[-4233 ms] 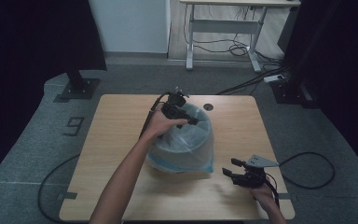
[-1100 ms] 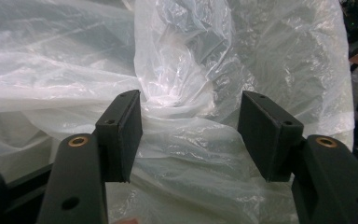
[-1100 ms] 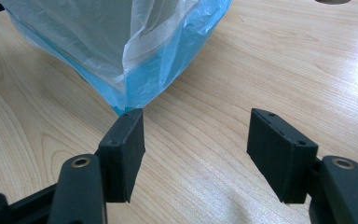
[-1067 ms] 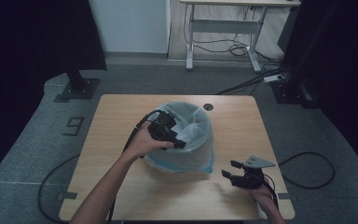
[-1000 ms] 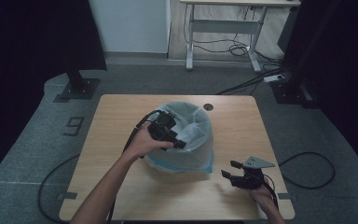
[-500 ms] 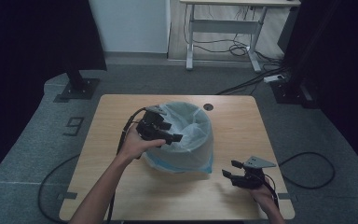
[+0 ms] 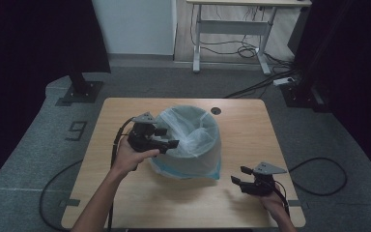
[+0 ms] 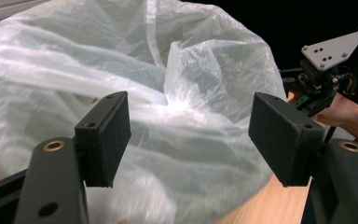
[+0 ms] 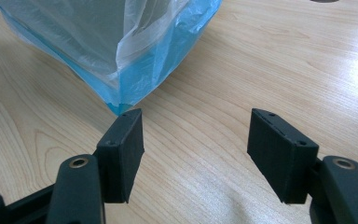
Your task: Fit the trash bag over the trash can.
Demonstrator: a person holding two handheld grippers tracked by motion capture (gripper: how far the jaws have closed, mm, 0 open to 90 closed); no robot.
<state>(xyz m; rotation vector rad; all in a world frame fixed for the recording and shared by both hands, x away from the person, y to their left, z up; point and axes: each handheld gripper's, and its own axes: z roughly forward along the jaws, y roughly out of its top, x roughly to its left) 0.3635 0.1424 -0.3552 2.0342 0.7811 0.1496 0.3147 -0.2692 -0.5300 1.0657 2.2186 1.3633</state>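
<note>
Left claw nearest the liner

The left gripper (image 7: 166, 137), jaws just opened wide and empty, hovers at the left rim of the translucent plastic-lined bin (image 7: 189, 142); the right gripper (image 7: 239, 175), also wide, waits below-right of that bin.

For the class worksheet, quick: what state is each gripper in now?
Left gripper: open, just released, nothing held.
Right gripper: open, nothing held.
</note>
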